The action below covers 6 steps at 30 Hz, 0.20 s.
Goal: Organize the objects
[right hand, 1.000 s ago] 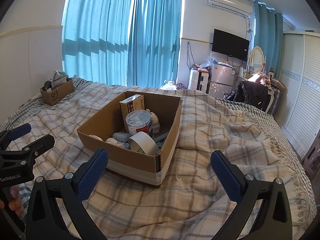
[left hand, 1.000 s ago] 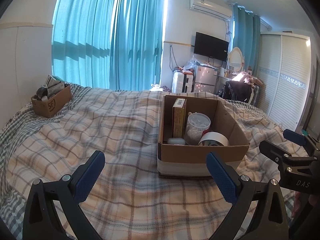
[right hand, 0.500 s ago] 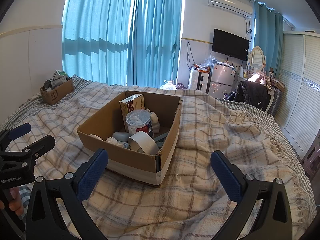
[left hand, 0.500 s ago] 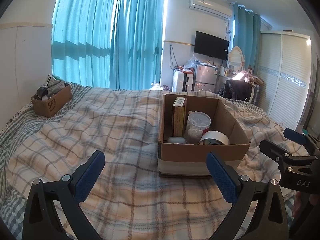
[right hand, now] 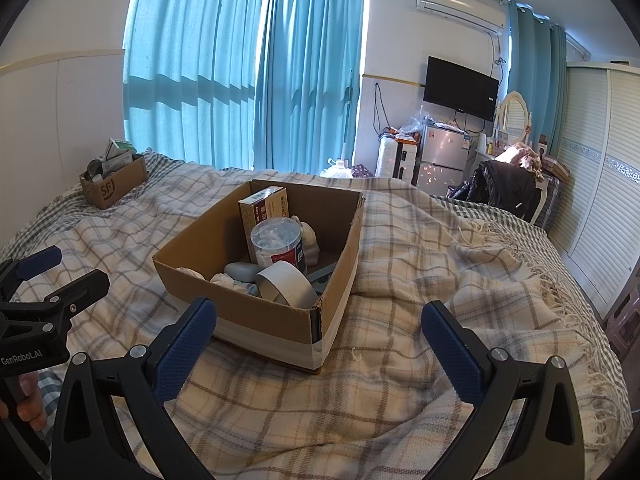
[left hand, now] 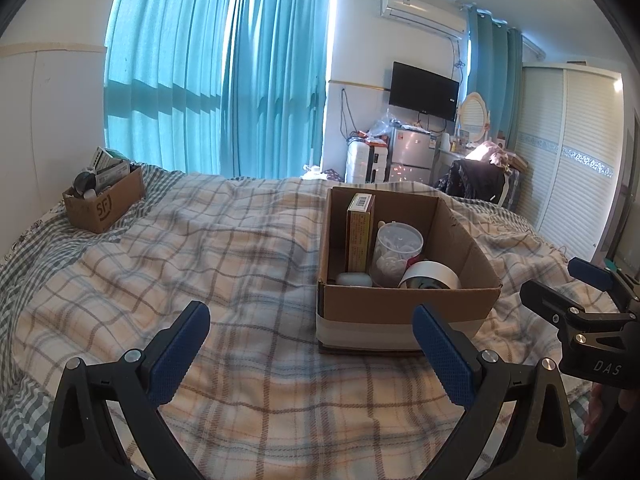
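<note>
An open cardboard box sits on the plaid bed. It holds an upright yellow-red carton, a clear plastic jar, a white tape roll, a grey pebble-shaped case and other small items. My left gripper is open and empty, in front of and left of the box. My right gripper is open and empty, just before the box's near right corner.
A small SF-marked cardboard box full of items stands at the bed's far left by the wall. Blue curtains, a fridge, a TV and a wardrobe lie beyond the bed. The blanket is rumpled to the right.
</note>
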Available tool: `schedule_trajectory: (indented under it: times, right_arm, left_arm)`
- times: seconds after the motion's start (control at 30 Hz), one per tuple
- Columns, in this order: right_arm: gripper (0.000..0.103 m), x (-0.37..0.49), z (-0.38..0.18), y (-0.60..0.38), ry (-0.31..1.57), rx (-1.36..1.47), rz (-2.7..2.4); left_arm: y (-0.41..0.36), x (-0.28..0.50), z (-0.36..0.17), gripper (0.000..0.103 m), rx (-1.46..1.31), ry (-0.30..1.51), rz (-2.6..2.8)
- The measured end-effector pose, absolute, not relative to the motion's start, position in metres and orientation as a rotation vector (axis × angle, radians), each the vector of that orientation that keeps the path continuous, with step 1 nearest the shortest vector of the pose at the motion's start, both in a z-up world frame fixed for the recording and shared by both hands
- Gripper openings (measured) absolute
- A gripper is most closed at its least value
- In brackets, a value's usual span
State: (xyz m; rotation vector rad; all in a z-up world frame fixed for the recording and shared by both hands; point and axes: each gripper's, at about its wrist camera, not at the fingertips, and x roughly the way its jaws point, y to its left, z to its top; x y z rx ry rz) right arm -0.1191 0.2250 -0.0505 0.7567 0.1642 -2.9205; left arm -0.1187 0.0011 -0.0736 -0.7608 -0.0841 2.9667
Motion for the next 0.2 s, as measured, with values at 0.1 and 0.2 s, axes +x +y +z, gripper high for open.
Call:
schedule_trajectory:
  times: [0.1,0.2]
  right_arm:
    - [0.103,-0.1193,-0.0505,0.2250,0.164,0.757,-2.921]
    - [0.103,-0.1193,-0.0505,0.2251,0.164,0.757,-2.921]
  left_arm:
    - [0.0007,-0.1182,-0.0737,0.103,-0.753,-0.086,2.970]
    - [-0.0005,-0.1173,-0.0753,0.103,-0.749,-0.092,2.977]
